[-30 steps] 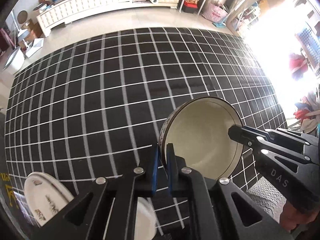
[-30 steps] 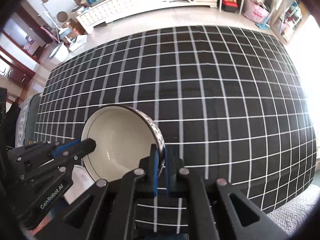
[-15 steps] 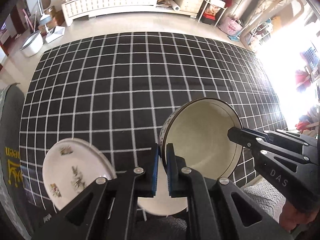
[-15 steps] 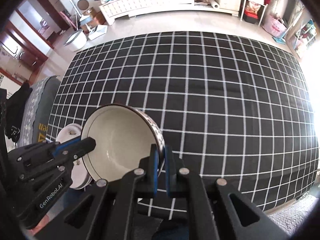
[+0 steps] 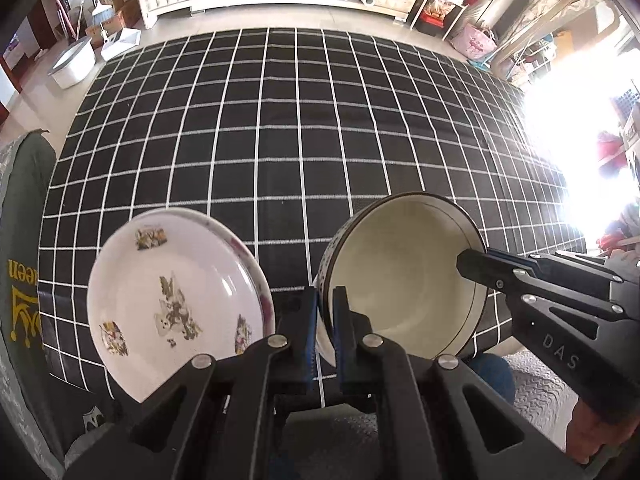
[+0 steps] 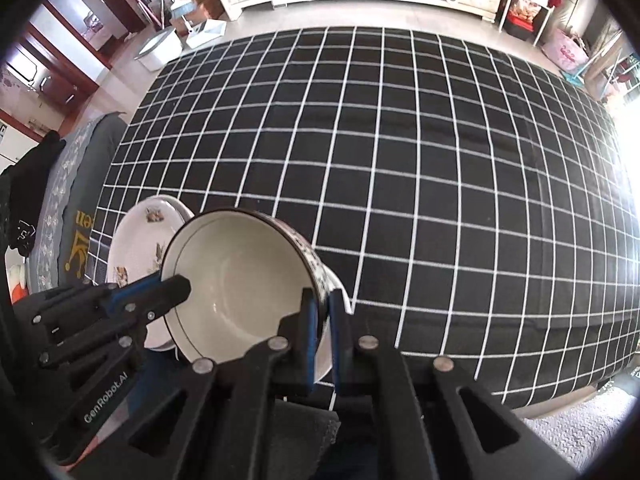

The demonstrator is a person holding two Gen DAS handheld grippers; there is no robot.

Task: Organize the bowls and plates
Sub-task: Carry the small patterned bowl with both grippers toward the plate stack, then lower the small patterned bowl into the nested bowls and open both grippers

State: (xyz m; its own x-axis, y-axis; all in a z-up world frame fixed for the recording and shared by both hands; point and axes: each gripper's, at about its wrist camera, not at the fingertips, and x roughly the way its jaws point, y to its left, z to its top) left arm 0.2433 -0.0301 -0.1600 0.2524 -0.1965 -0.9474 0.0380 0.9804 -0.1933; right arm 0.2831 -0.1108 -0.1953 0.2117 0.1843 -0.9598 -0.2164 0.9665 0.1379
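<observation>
Both your grippers have carried the bowl (image 5: 404, 280) toward the flowered plate (image 5: 172, 300), now just beside it; left gripper (image 5: 327, 332) and right gripper (image 6: 323, 338) clamp opposite rims above the checked cloth (image 5: 280, 120).

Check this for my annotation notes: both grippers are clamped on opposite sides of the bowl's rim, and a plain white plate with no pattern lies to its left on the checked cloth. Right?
Not quite: the plate isn't plain; the left wrist view shows small flower-like prints on it. The rest holds: the left gripper and right gripper are clamped on opposite sides of the bowl's rim, above the checked cloth.
</observation>
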